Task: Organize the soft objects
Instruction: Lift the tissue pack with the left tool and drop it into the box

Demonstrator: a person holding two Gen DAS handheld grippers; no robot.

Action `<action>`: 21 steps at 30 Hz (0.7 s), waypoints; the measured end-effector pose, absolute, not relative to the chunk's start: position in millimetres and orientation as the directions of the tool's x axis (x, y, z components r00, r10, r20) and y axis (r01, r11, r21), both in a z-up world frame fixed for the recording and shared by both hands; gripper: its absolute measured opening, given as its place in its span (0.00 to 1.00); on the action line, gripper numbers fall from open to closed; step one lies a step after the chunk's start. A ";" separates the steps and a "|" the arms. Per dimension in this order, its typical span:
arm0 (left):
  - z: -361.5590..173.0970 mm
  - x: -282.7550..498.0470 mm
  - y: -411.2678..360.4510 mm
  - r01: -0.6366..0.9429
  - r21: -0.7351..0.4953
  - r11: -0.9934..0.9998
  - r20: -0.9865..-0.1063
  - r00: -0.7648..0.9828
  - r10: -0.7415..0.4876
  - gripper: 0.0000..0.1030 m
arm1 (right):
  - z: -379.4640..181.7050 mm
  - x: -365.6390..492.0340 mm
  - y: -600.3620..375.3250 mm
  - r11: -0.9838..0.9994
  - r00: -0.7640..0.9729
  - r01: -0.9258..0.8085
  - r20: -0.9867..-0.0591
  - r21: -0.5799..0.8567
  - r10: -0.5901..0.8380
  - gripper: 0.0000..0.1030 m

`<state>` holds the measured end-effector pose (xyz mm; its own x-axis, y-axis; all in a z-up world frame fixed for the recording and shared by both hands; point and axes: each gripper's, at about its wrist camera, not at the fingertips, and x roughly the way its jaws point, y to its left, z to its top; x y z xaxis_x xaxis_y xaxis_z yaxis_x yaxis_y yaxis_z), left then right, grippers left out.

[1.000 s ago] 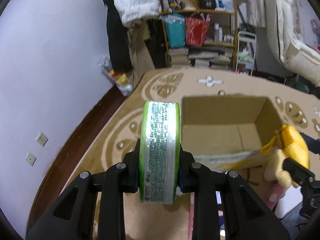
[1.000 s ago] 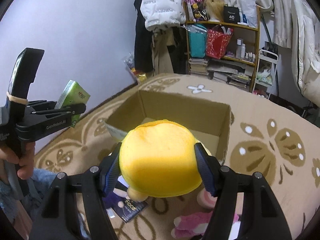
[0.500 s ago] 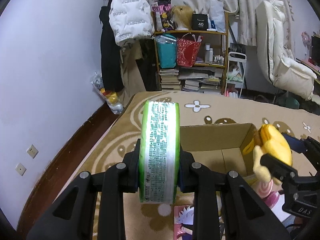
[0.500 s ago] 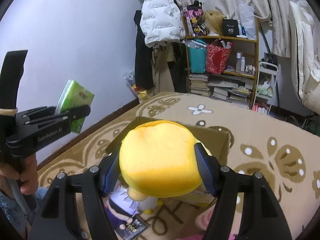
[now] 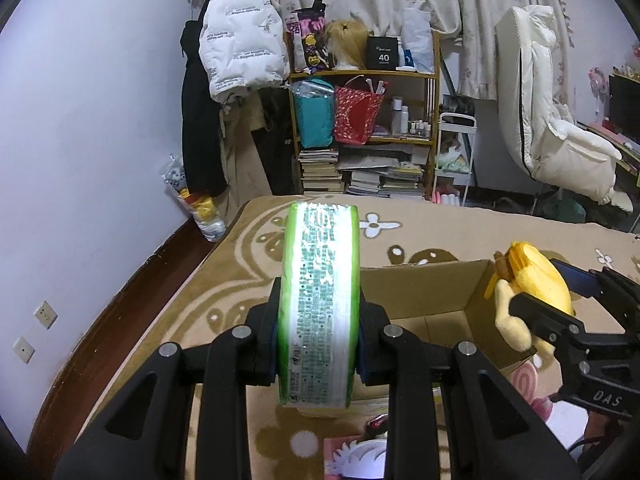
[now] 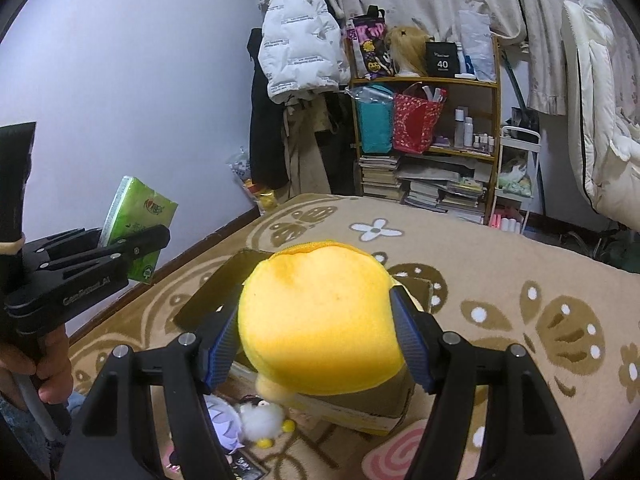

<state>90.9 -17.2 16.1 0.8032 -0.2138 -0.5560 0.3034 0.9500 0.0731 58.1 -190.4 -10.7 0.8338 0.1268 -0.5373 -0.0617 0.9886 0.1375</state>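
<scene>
My left gripper (image 5: 318, 330) is shut on a green tissue pack (image 5: 320, 300), held on edge above the rug beside the open cardboard box (image 5: 424, 292). The same tissue pack (image 6: 138, 232) and left gripper (image 6: 132, 252) show at the left of the right wrist view. My right gripper (image 6: 318, 340) is shut on a yellow plush toy (image 6: 320, 316), squeezed between blue pads above the cardboard box (image 6: 216, 300). In the left wrist view the yellow plush toy (image 5: 528, 292) and right gripper (image 5: 560, 308) hover at the box's right end.
A beige patterned rug (image 6: 500, 280) covers the floor. A pink plush (image 6: 400, 452), a small white plush (image 6: 260, 420) and printed cards (image 5: 352, 456) lie near the box. A bookshelf (image 5: 360, 128), hanging coats (image 5: 240, 52) and a white chair (image 5: 560, 140) stand at the back.
Both grippers have tilted upward and lifted a little with their loads. The box has dropped lower in both views and more of the back wall and shelf shows.
</scene>
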 end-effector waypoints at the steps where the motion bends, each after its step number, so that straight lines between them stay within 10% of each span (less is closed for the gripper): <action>1: 13.6 90.9 -19.4 0.307 0.081 0.948 -0.555 0.804 -0.213 0.26 | -12.4 59.8 -192.6 0.989 0.832 -0.058 -0.541 0.139 0.124 0.72; 21: -40.0 113.8 -50.7 0.349 0.131 0.928 -0.657 0.731 -0.182 0.27 | -50.8 80.2 -202.8 0.987 0.765 -0.040 -0.630 0.154 0.129 0.73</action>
<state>113.8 -50.7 -40.0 0.7315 -0.1821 -0.6571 0.3490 0.9279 0.1313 80.2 -202.8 -50.8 0.7654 0.1289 -0.6305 -0.0396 0.9873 0.1538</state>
